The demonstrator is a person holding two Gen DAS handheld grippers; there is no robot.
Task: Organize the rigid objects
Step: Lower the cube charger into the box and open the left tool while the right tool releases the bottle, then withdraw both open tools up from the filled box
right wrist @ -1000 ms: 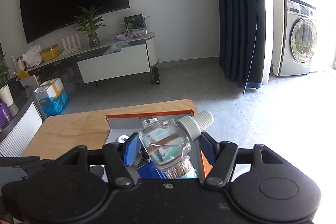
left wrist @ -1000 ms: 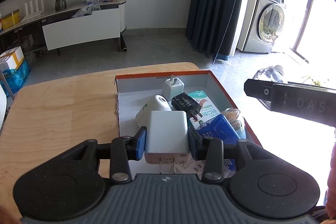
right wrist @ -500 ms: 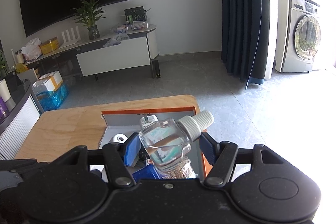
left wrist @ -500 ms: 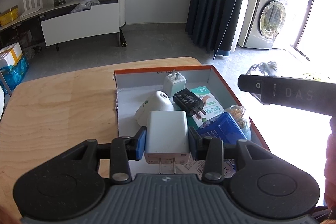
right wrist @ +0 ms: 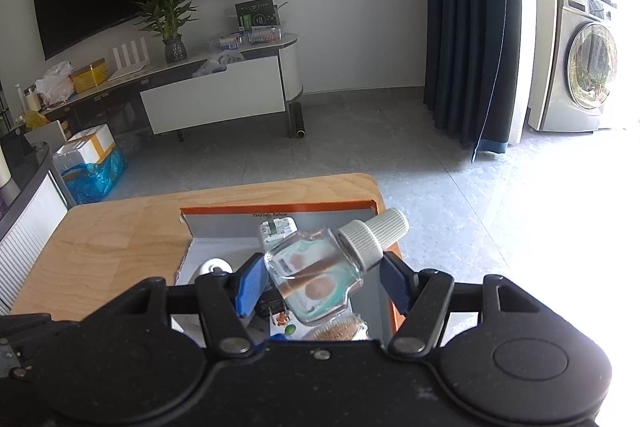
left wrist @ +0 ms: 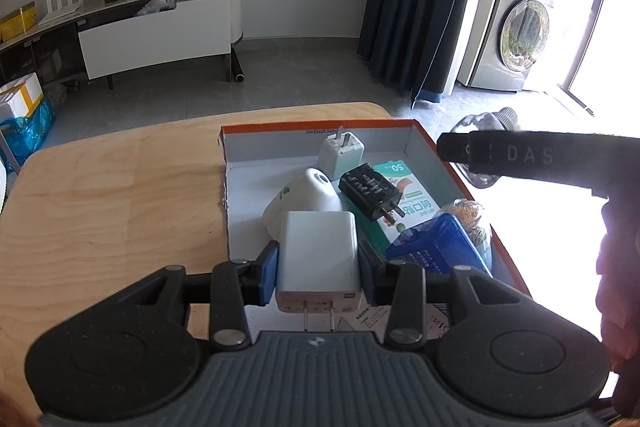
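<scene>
Showing bottle cap only in R view; L shows charger.

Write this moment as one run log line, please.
left gripper: shut on white charger | right gripper: shut on clear bottle | both over orange box | items not yet placed

Glass bottle tilted further in right hand-held gripper, now lower over box

Daylight flooded in from the right of both frames, blowing out the floor beside the washing machine. The room's left side stayed dimmer. Fisheye distortion bowed the edges; focus remained sharp.
</scene>
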